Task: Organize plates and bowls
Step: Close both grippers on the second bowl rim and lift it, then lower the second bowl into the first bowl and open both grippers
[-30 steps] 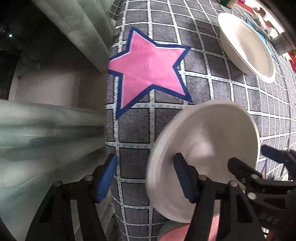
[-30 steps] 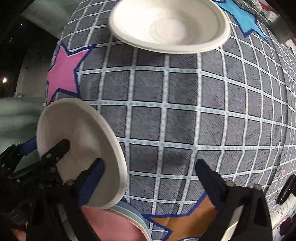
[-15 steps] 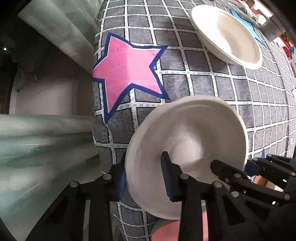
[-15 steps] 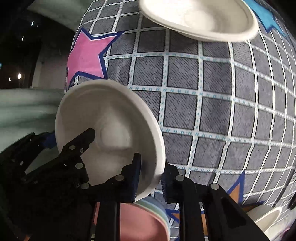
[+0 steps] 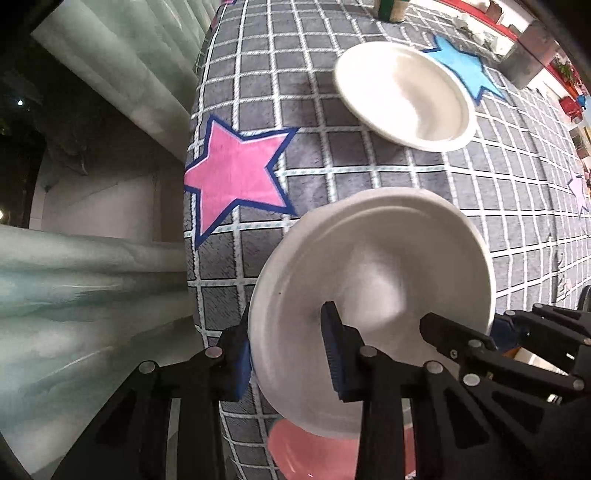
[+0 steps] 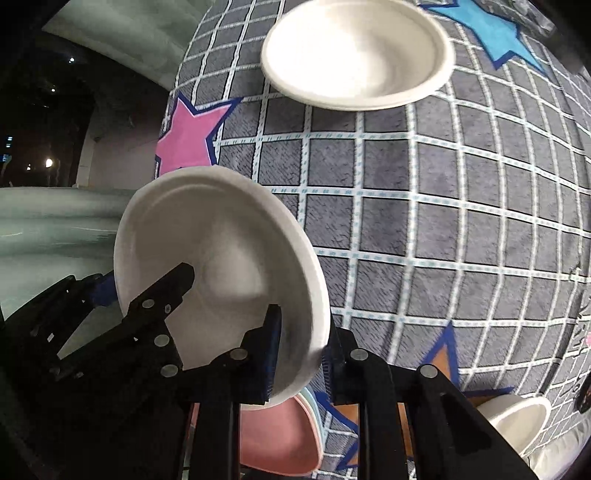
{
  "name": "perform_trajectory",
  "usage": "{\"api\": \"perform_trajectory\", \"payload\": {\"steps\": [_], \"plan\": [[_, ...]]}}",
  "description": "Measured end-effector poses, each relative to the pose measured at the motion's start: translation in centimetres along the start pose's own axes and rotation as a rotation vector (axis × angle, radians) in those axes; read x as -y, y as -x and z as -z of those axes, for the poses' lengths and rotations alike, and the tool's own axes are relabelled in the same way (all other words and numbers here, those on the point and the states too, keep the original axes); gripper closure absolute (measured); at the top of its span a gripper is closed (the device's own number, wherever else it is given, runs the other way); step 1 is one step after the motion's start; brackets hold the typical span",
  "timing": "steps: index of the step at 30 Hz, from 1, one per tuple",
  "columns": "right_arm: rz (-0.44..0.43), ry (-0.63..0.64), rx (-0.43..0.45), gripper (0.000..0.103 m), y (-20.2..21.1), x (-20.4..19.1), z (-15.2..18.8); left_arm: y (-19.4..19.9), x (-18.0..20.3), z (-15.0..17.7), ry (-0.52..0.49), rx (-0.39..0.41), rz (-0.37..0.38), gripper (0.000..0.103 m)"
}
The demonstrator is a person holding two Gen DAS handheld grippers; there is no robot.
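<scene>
A white paper bowl (image 5: 373,280) is held tilted above the grey checked cloth, gripped on opposite rims. My left gripper (image 5: 286,354) is shut on its left rim. My right gripper (image 6: 301,354) is shut on its right rim; the bowl also shows in the right wrist view (image 6: 218,273). A second white bowl (image 5: 402,96) rests on the cloth farther away, also in the right wrist view (image 6: 354,55). Below the held bowl lies a stack of pastel plates with a pink one on top (image 5: 317,454), seen too in the right wrist view (image 6: 280,439).
The cloth carries a pink star (image 5: 236,173), a blue star (image 5: 465,66) and an orange star (image 6: 439,369). Another white bowl (image 6: 517,421) sits at the near right. The table's left edge drops off beside pale curtains (image 5: 74,295). A green container (image 5: 388,9) stands at the far end.
Both grippers have closed on the white bowl's opposite rims, left first open, then shut. The bowl has been lifted and tilted up, away from the plate stack.
</scene>
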State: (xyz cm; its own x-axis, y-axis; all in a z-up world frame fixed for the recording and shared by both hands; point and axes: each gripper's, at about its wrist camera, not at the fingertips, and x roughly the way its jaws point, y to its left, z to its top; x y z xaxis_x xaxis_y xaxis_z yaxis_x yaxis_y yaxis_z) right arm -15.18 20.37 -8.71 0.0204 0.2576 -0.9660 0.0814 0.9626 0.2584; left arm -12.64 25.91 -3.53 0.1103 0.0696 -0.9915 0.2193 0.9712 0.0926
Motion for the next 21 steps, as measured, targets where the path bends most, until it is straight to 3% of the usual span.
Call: {"api": "perform_trajectory", "payload": {"steps": [12, 21], "plan": [[-0.015, -0.034, 0.086, 0.08, 8.0, 9.3, 3.4, 5.1, 9.5, 3.4, -0.079, 0.065, 0.02, 0.066], [-0.012, -0.051, 0.084, 0.08, 11.1, 17.8, 9.8, 5.7, 17.3, 10.6, -0.127, 0.063, 0.016, 0.064]]}}
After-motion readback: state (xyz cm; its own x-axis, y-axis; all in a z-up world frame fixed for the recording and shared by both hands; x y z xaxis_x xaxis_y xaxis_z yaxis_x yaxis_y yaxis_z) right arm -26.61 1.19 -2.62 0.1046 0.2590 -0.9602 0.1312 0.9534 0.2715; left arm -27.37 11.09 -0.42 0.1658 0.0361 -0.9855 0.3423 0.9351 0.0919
